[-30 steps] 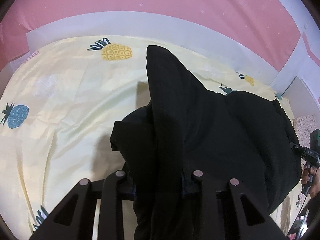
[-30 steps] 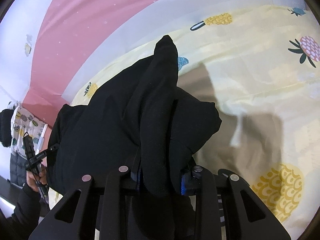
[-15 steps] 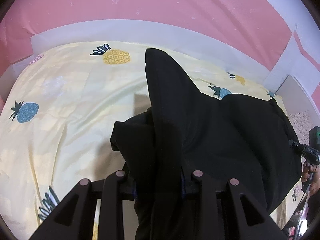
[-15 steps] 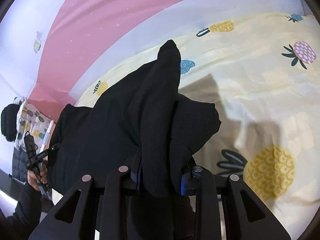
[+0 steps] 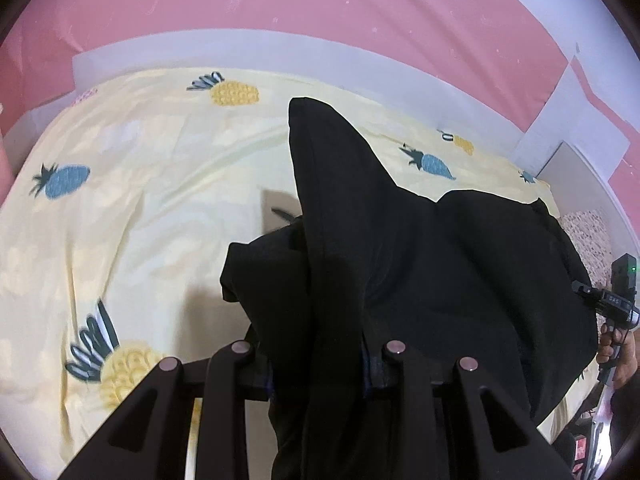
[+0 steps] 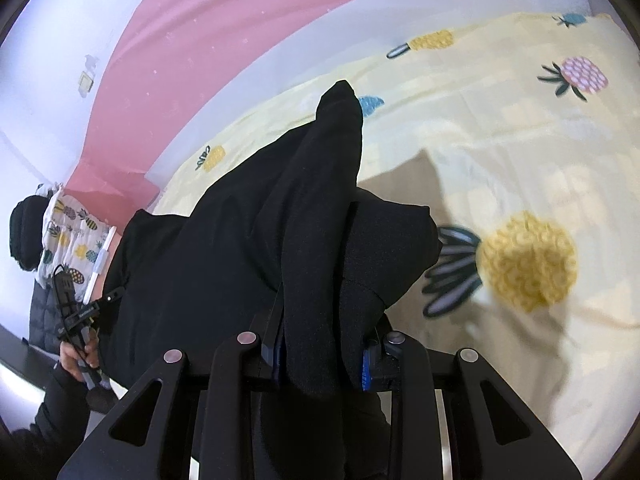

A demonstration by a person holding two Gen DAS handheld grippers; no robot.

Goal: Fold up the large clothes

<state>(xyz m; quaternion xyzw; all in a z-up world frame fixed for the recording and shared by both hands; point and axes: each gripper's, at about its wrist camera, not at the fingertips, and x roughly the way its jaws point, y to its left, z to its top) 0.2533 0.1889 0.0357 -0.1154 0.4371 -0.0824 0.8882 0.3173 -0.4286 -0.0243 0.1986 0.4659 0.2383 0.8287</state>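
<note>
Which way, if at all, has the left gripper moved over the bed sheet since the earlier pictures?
Yes. The left gripper, shut on the black garment, has travelled toward the headboard end: the yellow pineapple print has slid down the left wrist view.

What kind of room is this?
Probably a bedroom: a bed under a yellow pineapple-print sheet, set against a pink wall, with a black garment held over it for folding.

A yellow sheet [image 5: 152, 208] with pineapple prints covers the bed, a pink wall [image 5: 320, 4] with a pale band behind it, and a pineapple-print cloth [image 6: 74, 236] hangs at the left
</note>
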